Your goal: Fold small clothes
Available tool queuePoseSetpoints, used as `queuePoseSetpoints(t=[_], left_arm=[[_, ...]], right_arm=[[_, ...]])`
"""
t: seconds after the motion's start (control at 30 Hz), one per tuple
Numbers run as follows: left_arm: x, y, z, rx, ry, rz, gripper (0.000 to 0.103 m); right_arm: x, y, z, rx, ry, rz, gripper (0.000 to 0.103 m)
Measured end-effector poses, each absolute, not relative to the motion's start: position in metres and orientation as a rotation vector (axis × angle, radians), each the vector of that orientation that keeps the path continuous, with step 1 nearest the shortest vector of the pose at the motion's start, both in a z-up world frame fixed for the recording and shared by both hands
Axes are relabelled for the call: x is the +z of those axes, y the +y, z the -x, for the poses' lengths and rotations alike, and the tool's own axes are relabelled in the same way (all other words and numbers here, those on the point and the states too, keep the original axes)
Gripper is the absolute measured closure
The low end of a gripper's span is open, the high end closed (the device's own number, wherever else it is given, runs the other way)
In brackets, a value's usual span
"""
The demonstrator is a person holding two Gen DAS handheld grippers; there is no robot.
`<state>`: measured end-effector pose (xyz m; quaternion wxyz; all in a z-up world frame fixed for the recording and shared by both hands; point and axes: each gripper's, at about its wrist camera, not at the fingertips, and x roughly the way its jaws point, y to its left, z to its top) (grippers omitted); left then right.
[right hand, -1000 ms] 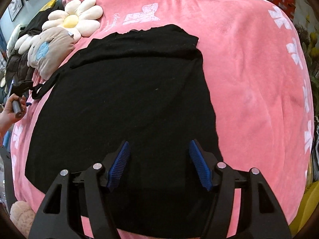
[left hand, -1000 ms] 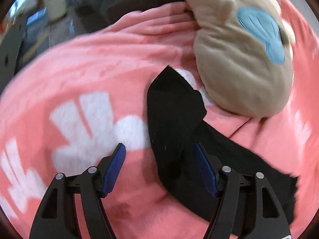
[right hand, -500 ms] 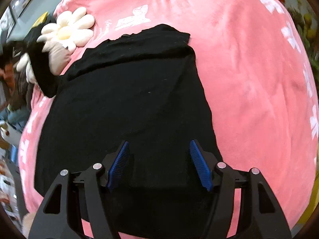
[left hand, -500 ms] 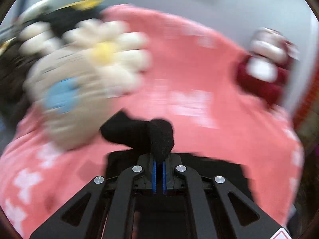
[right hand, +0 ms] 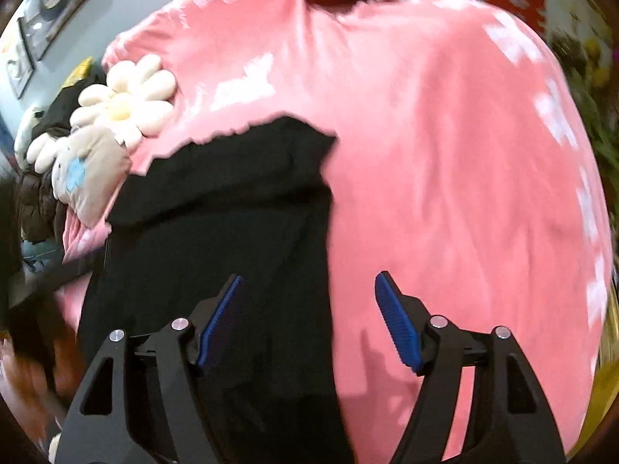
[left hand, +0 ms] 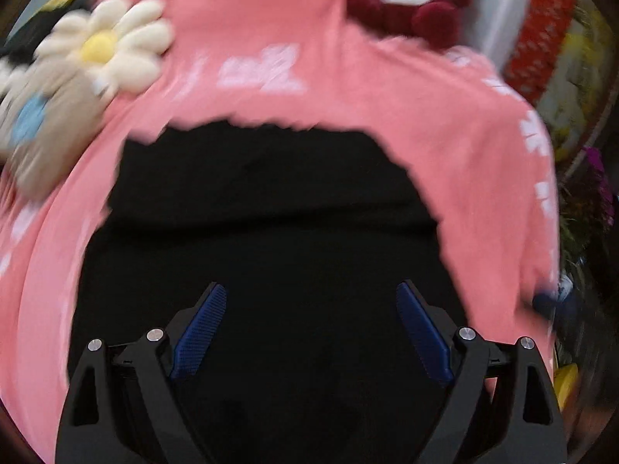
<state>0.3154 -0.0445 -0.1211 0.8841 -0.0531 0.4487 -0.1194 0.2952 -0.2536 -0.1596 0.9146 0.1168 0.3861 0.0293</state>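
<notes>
A black garment (left hand: pixel 271 224) lies spread on a pink blanket (left hand: pixel 445 123); a fold line crosses it near its far end. My left gripper (left hand: pixel 311 301) is open and empty just above the garment's middle. In the right wrist view the garment (right hand: pixel 232 212) fills the left half, with its right edge running down the middle. My right gripper (right hand: pixel 307 294) is open and empty, straddling that right edge, left finger over black cloth, right finger over the pink blanket (right hand: pixel 464 174). Both views are motion-blurred.
A daisy-shaped plush (left hand: pixel 104 46) and a beige plush with a blue patch (left hand: pixel 42 127) lie at the far left, also in the right wrist view (right hand: pixel 123 108). A dark red plush (left hand: pixel 418 4) sits at the far end. Flowers and a red box stand off to the right.
My left gripper, shut on the black sleeve half a second ago, has let go and opened over the garment; the sleeve is now laid in. My right gripper has shifted right to the garment's edge.
</notes>
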Motion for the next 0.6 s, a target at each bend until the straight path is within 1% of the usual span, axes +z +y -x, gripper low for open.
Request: queuePoseSetpoints(t=[0.1, 0.17, 0.3, 0.4, 0.43, 0.5, 0.53, 0.6], left_arm=[[-0.131, -0.009, -0.3, -0.171, 0.981, 0.192, 0.015], [-0.135, 0.011, -0.291, -0.139, 0.993, 0.24, 0.015], [-0.137, 0.043, -0.274, -0.091, 0.995, 0.276, 0.015], [-0.139, 0.055, -0.267, -0.07, 0.982, 0.28, 0.015], [-0.14, 0.058, -0.265, -0.075, 0.981, 0.291, 0.015], [-0.142, 0.063, -0.263, -0.075, 0.989, 0.303, 0.015], [-0.146, 0.065, -0.263, -0.075, 0.997, 0.307, 0.015], [-0.149, 0.067, -0.265, -0.071, 1.007, 0.307, 0.015]], right_arm=[[-0.163, -0.246, -0.359, 0.05, 0.803, -0.238, 0.036], [-0.169, -0.24, -0.389, 0.047, 0.815, -0.246, 0.047], [-0.195, -0.229, -0.453, 0.046, 0.895, -0.288, 0.046], [-0.22, -0.217, -0.475, 0.04, 0.957, -0.266, 0.045], [-0.227, -0.212, -0.479, 0.04, 0.976, -0.249, 0.05], [-0.224, -0.207, -0.476, 0.03, 0.952, -0.196, 0.075], [-0.218, -0.207, -0.474, 0.03, 0.937, -0.2, 0.095], [-0.187, -0.219, -0.46, 0.047, 0.835, -0.271, 0.095]])
